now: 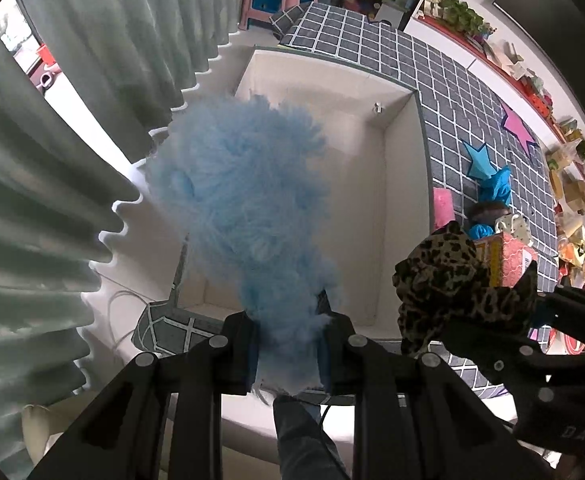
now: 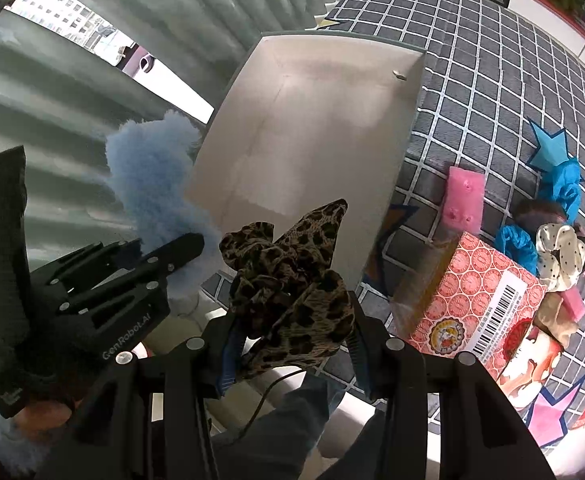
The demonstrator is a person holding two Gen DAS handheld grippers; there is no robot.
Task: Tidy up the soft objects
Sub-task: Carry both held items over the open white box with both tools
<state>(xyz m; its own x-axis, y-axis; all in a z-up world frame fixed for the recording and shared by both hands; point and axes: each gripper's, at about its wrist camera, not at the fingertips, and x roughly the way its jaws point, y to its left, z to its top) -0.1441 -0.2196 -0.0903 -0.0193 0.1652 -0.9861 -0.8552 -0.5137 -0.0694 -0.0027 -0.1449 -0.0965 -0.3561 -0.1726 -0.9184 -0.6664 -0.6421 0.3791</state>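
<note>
My left gripper (image 1: 288,350) is shut on a fluffy light-blue soft toy (image 1: 244,196) that hangs over the open white box (image 1: 420,152). In the right wrist view the same blue fluff (image 2: 152,184) sticks out of the left gripper (image 2: 188,248) at the box's near left corner. My right gripper (image 2: 292,356) is shut on a leopard-print fabric bow (image 2: 292,272), held above the near rim of the white box (image 2: 408,128). In the left wrist view the leopard bow (image 1: 444,280) and right gripper (image 1: 532,320) sit at the lower right. The box interior looks bare.
The box rests on a grey grid-pattern mat (image 2: 492,80). To its right lie a pink sponge (image 2: 462,200), blue fabric pieces (image 2: 560,188), a dotted cream bow (image 2: 560,252) and a red patterned carton (image 2: 476,296). Grey-green curtains (image 1: 72,120) hang on the left. Shelves of clutter (image 1: 532,92) line the far right.
</note>
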